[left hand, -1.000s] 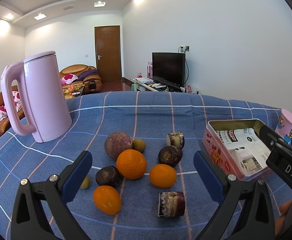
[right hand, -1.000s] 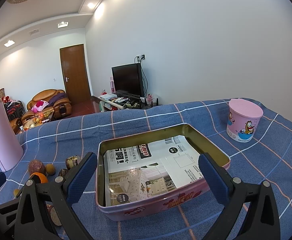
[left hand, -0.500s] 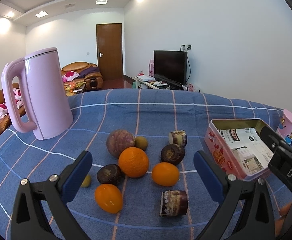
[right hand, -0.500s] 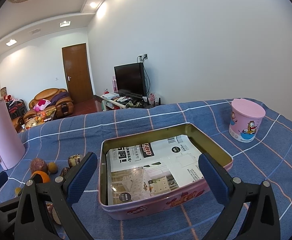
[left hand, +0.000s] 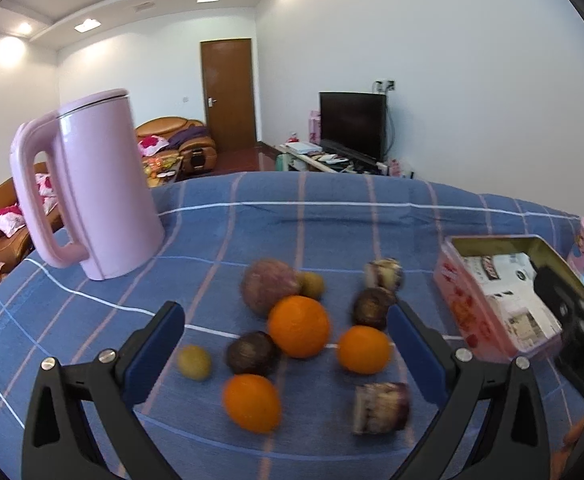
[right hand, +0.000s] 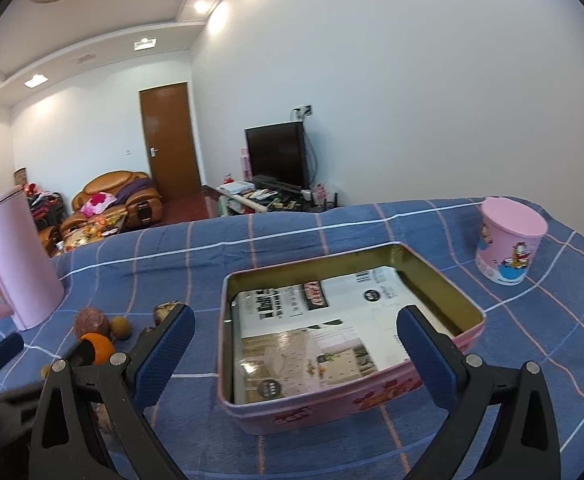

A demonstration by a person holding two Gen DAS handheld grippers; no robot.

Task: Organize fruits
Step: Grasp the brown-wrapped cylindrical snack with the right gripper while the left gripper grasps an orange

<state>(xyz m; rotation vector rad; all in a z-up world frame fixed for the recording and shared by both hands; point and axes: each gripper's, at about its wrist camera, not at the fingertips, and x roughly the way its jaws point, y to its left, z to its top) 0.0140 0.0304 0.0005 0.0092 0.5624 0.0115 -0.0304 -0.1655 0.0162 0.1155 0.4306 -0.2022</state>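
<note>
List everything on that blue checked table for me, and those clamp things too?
Oranges: three, orange, middle of the fruit cluster.
Dark round fruits: two, brown-purple, among the oranges.
Large reddish fruit: one, behind the oranges.
Small green fruits: two, yellow-green, cluster edges.
Cut stalk pieces: two, purple-brown, right of cluster.
Tin: one, pink, open, printed paper inside, no fruit.
Kettle: one, pink, left rear.
Cup: one, pink cartoon, right rear.
Tablecloth: blue checked.
Left claw: open, over the fruit.
Right claw: open, over the tin.

Your surface (left hand: 332, 216) is blue plaid; oranges (left hand: 298, 325) orange, kettle (left hand: 99, 188) pink, tin (right hand: 332, 404) pink outside, gold inside.
</note>
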